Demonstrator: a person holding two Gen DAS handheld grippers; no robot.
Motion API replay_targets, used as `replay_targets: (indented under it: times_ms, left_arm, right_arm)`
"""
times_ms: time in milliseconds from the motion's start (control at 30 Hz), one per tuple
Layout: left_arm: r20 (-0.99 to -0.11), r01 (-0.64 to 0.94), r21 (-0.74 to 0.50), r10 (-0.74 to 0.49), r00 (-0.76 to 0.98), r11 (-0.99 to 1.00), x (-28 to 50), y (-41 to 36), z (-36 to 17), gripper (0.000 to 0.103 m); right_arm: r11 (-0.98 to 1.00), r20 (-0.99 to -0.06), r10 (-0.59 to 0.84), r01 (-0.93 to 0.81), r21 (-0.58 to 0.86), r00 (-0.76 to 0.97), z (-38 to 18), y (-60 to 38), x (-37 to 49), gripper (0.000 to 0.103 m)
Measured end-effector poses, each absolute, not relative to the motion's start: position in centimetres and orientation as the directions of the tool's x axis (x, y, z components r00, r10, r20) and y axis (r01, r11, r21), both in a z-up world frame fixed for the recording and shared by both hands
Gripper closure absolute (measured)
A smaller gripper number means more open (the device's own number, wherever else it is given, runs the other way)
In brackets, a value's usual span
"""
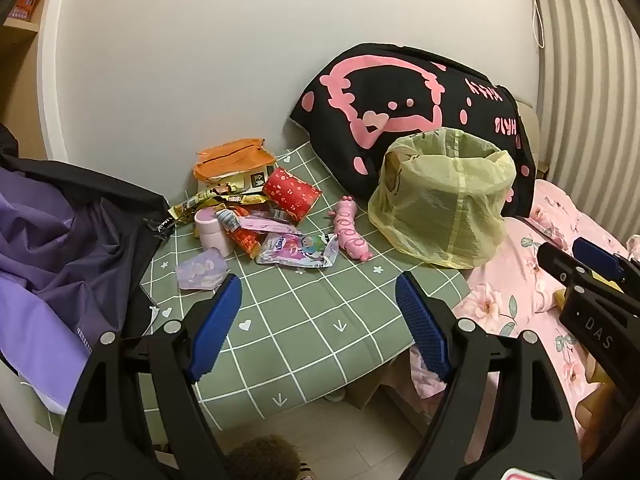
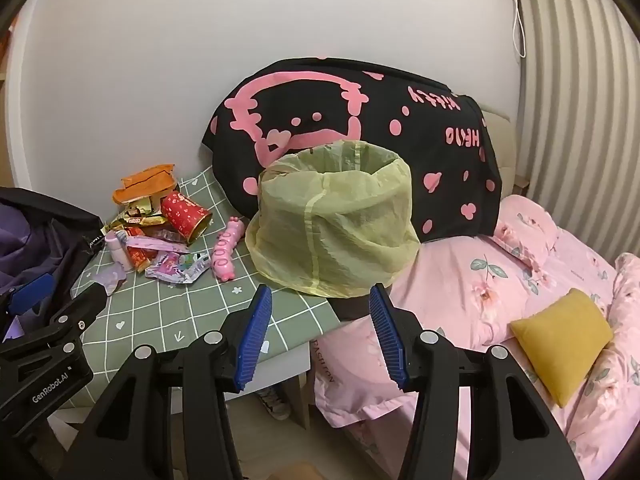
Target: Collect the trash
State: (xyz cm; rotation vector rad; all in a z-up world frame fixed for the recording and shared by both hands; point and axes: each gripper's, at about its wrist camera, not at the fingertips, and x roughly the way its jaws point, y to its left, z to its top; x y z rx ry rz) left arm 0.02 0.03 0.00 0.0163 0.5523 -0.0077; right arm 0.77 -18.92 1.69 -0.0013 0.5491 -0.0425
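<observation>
A home bedroom: pink floral bedding (image 2: 480,280) and a yellow cushion (image 2: 560,340).

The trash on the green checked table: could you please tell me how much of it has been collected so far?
Done: nothing visible; what shows of the lined bin's inside looks empty. In hand: nothing; the left hand-held gripper and right hand-held gripper are both open and empty, short of the table. Left: the whole pile, including wrappers, the red can and the orange packet.
</observation>
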Motion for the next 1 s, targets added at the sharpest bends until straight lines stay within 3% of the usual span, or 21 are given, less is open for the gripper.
replay_targets:
  times_ms: [1000]
  left_arm:
    - [-0.519, 0.009, 0.011, -0.002, 0.855, 1.0, 0.0, 0.0, -0.02, 0.028]
  right_arm:
    - [0.999, -0.518, -0.043, 0.041, -0.014, 0.854, 1.86, -19.39, 0.49, 0.055]
